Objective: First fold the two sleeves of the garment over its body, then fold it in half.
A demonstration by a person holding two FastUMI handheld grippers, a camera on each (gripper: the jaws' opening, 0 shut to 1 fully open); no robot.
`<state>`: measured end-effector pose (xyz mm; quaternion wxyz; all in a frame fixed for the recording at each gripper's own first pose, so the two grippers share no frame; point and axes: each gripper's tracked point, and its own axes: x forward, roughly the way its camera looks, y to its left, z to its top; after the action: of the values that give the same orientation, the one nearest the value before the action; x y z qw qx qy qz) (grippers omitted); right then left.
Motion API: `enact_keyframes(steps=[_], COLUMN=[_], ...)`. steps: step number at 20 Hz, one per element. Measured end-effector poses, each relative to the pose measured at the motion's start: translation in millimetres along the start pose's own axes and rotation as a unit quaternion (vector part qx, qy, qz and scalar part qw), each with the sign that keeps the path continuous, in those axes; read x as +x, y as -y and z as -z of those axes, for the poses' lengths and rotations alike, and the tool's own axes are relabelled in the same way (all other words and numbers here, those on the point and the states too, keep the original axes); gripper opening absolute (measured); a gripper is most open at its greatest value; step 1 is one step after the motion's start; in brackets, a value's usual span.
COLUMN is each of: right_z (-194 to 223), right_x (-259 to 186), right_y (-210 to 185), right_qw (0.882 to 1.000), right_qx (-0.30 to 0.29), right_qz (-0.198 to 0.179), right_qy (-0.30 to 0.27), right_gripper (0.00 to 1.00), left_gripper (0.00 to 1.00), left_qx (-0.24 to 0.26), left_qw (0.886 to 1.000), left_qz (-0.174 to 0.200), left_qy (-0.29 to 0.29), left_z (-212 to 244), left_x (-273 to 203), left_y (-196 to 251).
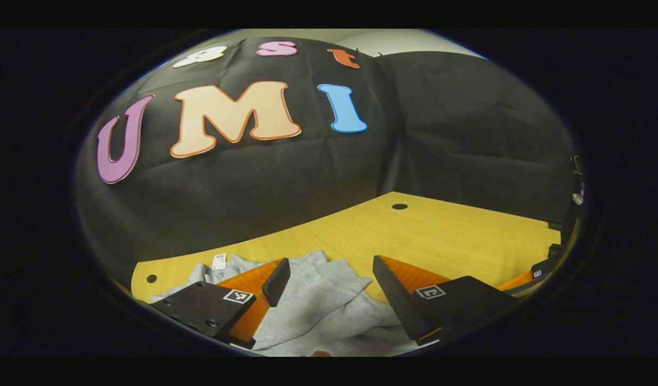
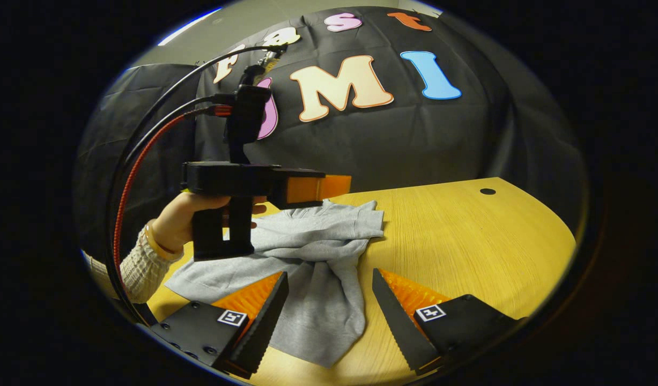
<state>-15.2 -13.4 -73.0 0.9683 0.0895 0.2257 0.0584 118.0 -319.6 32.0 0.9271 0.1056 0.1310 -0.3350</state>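
A: Where is the soft grey knitted garment (image 2: pixel 318 257)?

B: It lies crumpled on the pale yellow wood-grain table (image 2: pixel 468 241), toward its near left part in the right gripper view. 1 sleeve trails toward the camera and another part spreads to the left. In the left gripper view the same garment (image 1: pixel 323 305) is bunched at the near edge, with a small white tag (image 1: pixel 219 261) showing at its far side.

A: And the surface and the room?

B: The tabletop (image 1: pixel 441 236) has a curved edge and 2 small dark round holes, 1 at the far side (image 1: pixel 399 206) and 1 at the left (image 1: pixel 152 279). Black cloth (image 1: pixel 468 134) walls the booth behind it.

A: How do the grippers stand to it?

B: The right gripper (image 2: pixel 329 300) has its fingers spread wide, above the trailing sleeve, gripping nothing. The left gripper (image 1: pixel 329 284) is also spread wide, with the bunched cloth below the gap. In the right gripper view that left gripper (image 2: pixel 337 186) hovers level over the garment's far part, held by a hand (image 2: pixel 184 220) in a cream ribbed sleeve (image 2: pixel 133 273); black and red cables (image 2: pixel 130 177) arc from it.
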Motion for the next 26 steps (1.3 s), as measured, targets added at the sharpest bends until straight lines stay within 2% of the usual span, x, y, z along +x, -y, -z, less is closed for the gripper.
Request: enact_keyframes(steps=[2,5,10,15,19,26], right_z=[4,8,24,44,61,84], right_x=[-1,-2,-4,-9,-14,-14], right_y=[-5,-12,-19,-27,-29,-28], right_qw=[1.0,1.0,0.999,0.997,0.995,0.991], right_qx=[-0.005,-0.008,-0.02,-0.037,-0.046,-0.047], right_qz=[0.001,0.0,0.004,0.007,0.012,0.021], right_qy=[-0.004,-0.006,-0.032,-0.065,-0.091,-0.122], right_gripper=[0.98,0.98,0.98,0.98,0.98,0.98], left_gripper=[0.94,0.94,0.94,0.95,0.95,0.95], left_qx=[-0.022,-0.03,-0.059,-0.084,-0.097,-0.141], left_qw=[1.0,0.998,0.993,0.987,0.98,0.965], left_qz=[-0.012,-0.051,-0.081,-0.106,-0.114,-0.136], left_qy=[-0.007,-0.027,-0.064,-0.091,-0.135,-0.177], left_z=[16,54,107,149,188,236], left_x=[-29,-84,-170,-236,-276,-309], left_y=[-23,-68,-105,-115,-109,-109])
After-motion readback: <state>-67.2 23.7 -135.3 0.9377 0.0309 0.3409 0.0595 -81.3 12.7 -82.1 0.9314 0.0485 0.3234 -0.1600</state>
